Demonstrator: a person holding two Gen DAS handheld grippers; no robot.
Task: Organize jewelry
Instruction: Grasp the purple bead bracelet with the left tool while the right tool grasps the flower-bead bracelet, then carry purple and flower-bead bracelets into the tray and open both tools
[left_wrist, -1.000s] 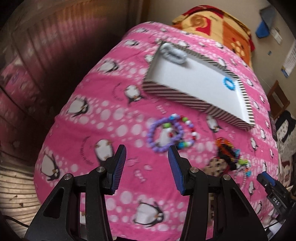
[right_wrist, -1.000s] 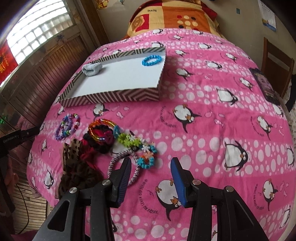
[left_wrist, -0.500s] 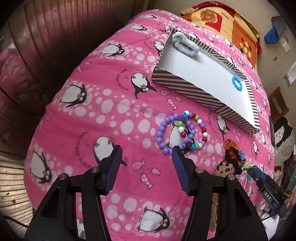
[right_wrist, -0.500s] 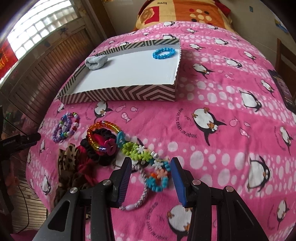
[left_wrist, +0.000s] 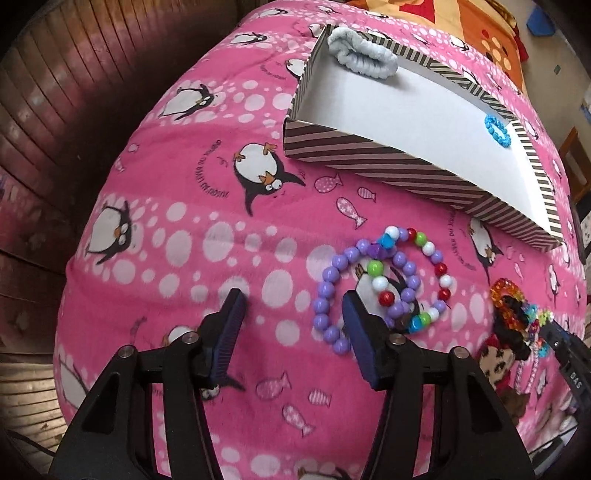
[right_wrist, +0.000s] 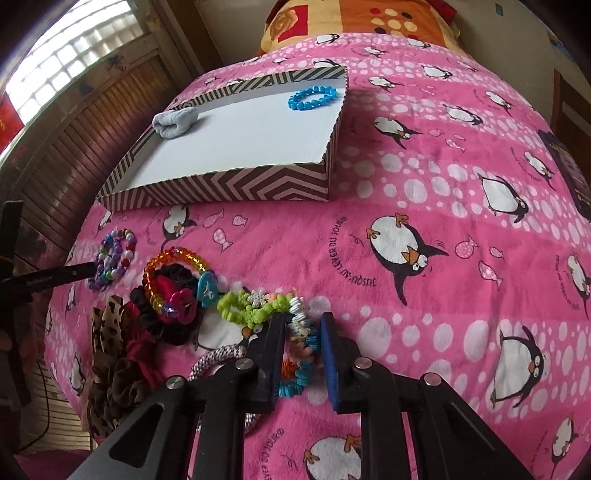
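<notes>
The striped box (right_wrist: 236, 186) on the pink blanket (right_wrist: 424, 206) holds a grey scrunchie (right_wrist: 175, 122) and blue bracelet (right_wrist: 312, 98) (opposite ends). The right gripper (right_wrist: 303, 354), closing, pinches a turquoise beaded bracelet (right_wrist: 301, 363); the left gripper (left_wrist: 291, 328) is spread, closing beside the purple bracelet (left_wrist: 334, 295).

Both grippers drop closer to the pink blanket (left_wrist: 229, 206). The left gripper (left_wrist: 291, 314) widens, then narrows a bit, and now its right finger sits right at the purple bead bracelet (left_wrist: 328, 295), nothing between the pads. The right gripper (right_wrist: 303, 350) jaws have just been closing, and the turquoise-and-white beaded bracelet (right_wrist: 301, 354) is now between them.
</notes>
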